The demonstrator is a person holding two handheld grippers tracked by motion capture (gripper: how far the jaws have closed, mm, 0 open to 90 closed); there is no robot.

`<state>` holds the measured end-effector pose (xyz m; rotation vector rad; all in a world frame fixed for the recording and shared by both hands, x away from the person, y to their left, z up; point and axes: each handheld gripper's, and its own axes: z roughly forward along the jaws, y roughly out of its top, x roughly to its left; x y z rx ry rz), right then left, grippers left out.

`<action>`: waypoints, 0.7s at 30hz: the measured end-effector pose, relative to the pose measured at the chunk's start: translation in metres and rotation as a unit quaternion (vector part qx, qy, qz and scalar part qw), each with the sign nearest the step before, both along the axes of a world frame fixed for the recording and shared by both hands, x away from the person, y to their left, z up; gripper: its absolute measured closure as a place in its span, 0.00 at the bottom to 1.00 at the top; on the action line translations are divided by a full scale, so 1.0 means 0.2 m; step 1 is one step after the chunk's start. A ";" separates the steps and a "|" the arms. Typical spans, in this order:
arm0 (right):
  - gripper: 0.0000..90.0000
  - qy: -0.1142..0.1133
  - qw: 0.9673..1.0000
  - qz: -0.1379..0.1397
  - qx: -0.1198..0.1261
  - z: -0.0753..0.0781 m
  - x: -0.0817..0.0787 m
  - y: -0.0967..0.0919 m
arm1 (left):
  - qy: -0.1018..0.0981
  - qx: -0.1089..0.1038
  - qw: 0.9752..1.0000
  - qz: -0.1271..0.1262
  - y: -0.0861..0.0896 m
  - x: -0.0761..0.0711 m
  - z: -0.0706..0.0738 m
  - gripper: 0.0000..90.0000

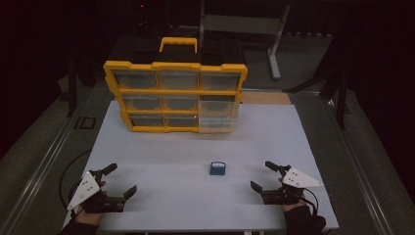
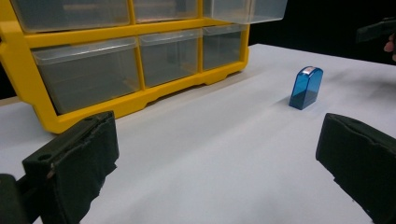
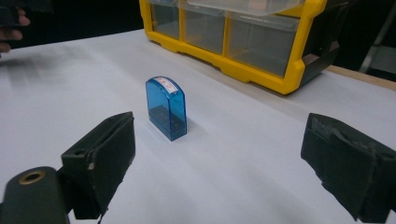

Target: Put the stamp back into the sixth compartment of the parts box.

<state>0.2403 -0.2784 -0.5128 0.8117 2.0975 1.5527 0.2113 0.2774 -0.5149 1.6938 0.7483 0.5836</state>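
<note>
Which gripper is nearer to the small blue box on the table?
Right. The right gripper sits open just beside the blue box, while the left gripper rests open farther away on the box's other side.

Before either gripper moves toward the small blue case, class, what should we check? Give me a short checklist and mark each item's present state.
1. Right gripper jaws open, nothing between them: ok.
2. Left gripper jaws open, nothing between them: ok.
3. Blue case standing upright on the white table, apart from both grippers: ok.
4. Path from the right gripper to the blue case free of other things: ok.
5. One clear drawer of the yellow organizer stands pulled out at the lower right: ok.
6. Whether that drawer has anything in it: cannot tell.
</note>
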 end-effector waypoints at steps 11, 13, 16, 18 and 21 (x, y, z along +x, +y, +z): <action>0.11 0.005 1.000 0.011 -0.008 -0.01 0.00 0.01 | -0.007 0.004 1.000 -0.023 -0.03 0.00 -0.01 0.00; 0.11 0.007 1.000 0.011 -0.012 -0.02 0.00 0.02 | -0.008 0.008 1.000 -0.022 -0.03 0.00 -0.01 0.00; 0.11 0.001 1.000 0.006 -0.011 -0.01 0.00 0.02 | -0.008 0.005 1.000 -0.019 -0.02 0.00 0.00 0.00; 0.11 -0.001 1.000 0.002 -0.012 -0.01 0.00 0.02 | -0.009 0.003 1.000 -0.019 -0.02 0.00 -0.01 0.00; 0.11 -0.001 1.000 0.002 -0.011 -0.01 0.00 0.02 | -0.010 0.002 1.000 -0.017 -0.02 0.00 -0.01 0.00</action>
